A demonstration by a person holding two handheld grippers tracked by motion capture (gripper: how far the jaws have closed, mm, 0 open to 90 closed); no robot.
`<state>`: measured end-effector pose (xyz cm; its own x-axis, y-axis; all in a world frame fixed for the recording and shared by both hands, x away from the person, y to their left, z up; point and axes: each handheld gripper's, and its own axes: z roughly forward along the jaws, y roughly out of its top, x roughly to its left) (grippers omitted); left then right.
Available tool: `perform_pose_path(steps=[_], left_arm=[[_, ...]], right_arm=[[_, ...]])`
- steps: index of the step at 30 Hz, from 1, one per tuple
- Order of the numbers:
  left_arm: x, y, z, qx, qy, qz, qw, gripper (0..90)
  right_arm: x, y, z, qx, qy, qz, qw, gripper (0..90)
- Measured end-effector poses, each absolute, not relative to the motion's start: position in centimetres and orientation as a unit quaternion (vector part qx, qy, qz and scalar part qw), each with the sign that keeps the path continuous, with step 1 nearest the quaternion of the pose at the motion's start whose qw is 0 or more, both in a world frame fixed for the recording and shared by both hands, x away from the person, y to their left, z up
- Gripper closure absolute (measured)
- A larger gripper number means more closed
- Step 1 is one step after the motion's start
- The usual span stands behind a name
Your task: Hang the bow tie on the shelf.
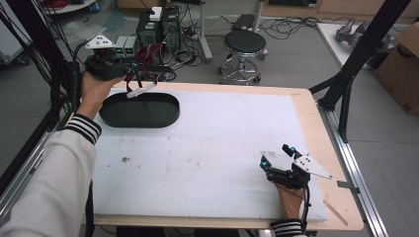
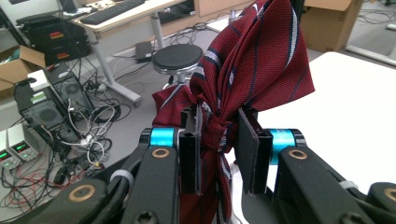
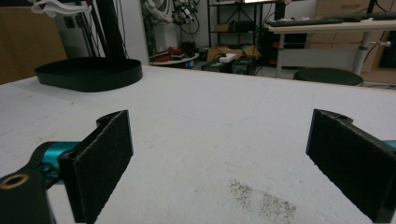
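Note:
A dark red tie with thin blue and white stripes is bunched and knotted between the jaws of my left gripper, which is shut on it. In the high view the left gripper hovers over the table's far left corner. It holds the tie above the far rim of a black oval tray, and a pale strip dangles below it. My right gripper rests low at the near right of the white mat, open wide. Nothing lies between its pads.
The black tray lies far off across the white mat from the right gripper. Dark specks mark the mat just ahead of it. Beyond the table stand a round stool, electronics boxes and a black frame post.

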<state>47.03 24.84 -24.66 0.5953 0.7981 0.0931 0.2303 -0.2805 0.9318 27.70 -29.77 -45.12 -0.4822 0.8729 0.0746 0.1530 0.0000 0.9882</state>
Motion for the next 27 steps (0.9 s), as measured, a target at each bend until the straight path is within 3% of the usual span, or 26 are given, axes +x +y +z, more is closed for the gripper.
perform_pose_path(steps=[27], left_arm=[[50.3, 25.9, -28.0, 0.718, 0.404, 0.305, 0.478, 72.1]], right_arm=[[27.7, -29.8, -45.1, 0.404, 0.635, 0.581, 0.31, 6.2]])
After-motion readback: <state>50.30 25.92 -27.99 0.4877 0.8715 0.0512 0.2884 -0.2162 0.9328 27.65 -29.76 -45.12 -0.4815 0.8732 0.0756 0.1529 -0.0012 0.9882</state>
